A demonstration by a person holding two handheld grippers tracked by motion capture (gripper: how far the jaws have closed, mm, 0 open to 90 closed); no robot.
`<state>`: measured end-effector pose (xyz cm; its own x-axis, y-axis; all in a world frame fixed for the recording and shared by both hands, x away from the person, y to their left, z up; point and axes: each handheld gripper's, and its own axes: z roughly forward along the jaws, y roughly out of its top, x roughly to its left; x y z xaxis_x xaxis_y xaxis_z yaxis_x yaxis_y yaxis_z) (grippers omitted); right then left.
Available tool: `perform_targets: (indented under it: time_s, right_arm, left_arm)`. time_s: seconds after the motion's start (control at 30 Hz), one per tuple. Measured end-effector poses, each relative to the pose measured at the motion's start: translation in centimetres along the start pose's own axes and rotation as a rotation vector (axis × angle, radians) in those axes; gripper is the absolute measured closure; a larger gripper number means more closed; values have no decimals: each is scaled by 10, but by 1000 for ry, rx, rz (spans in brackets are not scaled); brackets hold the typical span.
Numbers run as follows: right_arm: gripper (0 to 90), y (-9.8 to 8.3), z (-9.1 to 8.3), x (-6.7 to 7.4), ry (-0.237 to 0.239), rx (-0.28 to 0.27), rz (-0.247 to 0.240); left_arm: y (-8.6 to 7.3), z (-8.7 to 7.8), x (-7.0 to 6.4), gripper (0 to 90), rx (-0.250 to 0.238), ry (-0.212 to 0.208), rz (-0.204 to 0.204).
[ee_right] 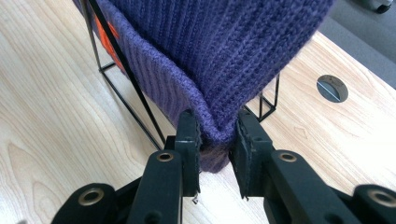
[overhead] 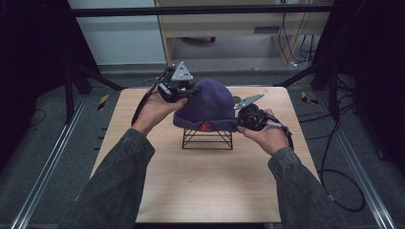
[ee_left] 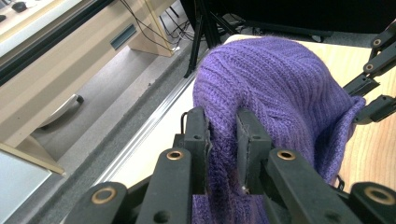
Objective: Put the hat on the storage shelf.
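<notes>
Item: purple beanie (overhead: 208,105) at frame centre, draped over wire stand (overhead: 207,139) on tabletop (overhead: 205,191); we clamp its left side with left gripper (overhead: 184,90), its right rim with right gripper (overhead: 241,119).

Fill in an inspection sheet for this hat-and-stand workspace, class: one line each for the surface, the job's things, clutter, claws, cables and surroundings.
Surface: light wooden table, with a round grommet hole near one edge.
Job's things: purple knit beanie with an orange patch on its cuff, draped over a black wire stand in mid-table.
Clutter: nothing seen.
Claws: left claw shut on the beanie's knit at one side; right claw shut on the cuff edge at the other side.
Cables: black cable trailing from the right claw over the floor; more wires by the back cabinet.
Surroundings: grey floor, black frame legs, pale cabinet behind.
</notes>
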<state>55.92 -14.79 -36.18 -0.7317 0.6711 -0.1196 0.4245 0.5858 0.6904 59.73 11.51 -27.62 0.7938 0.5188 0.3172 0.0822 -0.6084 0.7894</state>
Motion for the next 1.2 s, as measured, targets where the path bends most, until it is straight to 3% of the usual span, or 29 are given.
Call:
perform_targets:
  time_s: [0.17, 0.6, 0.8, 1.03, 1.2]
  right_arm:
    - [735, -4, 2, 1, -2, -5, 10]
    - [734, -17, 5, 4, -15, -24, 42]
    - [732, -19, 9, 4, -20, -4, 29]
    - [724, -22, 22, 4, -11, 22, 40]
    - [723, -29, 30, 6, -1, 32, 59]
  left_arm:
    - [-6, 2, -1, 764, 6, -4, -15]
    - [-8, 4, -12, 764, 7, 8, -1]
    - [-16, 8, -13, 761, 19, 2, -7]
    - [-24, 14, -12, 760, 18, -12, -21]
    - [-28, 15, -17, 760, 33, -22, -9]
